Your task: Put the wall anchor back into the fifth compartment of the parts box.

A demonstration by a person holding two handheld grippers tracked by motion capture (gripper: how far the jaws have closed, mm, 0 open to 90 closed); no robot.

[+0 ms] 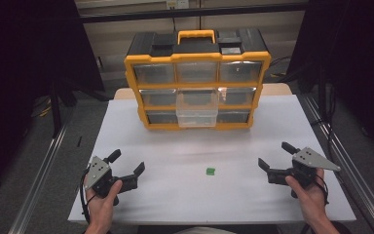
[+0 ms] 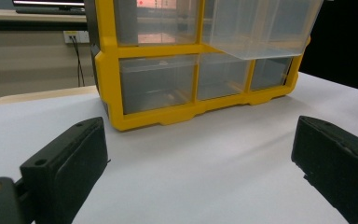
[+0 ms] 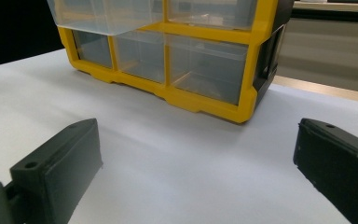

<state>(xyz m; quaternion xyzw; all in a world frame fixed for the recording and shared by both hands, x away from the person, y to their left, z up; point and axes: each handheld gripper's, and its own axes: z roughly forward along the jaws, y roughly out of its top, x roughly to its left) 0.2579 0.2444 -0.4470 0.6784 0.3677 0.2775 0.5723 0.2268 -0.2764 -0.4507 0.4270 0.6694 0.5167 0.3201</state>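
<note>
A yellow and black drawer cabinet [image 1: 197, 78] stands at the back of the white table [image 1: 175, 146]. Its middle clear drawer [image 1: 196, 108] is pulled out toward me, also seen as a clear drawer [image 2: 265, 25] and clear drawer [image 3: 105, 14] in the gripper views. A small green piece [image 1: 210, 171] lies on the table between the hands. My left gripper [image 1: 126, 163] rests at the front left, open and empty. My right gripper [image 1: 276, 156] rests at the front right, open and empty. Both point toward the cabinet [image 2: 177, 70], whose right front corner [image 3: 205, 60] the right gripper view shows.
Metal rails [image 1: 44, 165] run along both sides of the table. Dark curtains flank the scene. White table surface lies between the grippers and the cabinet.
</note>
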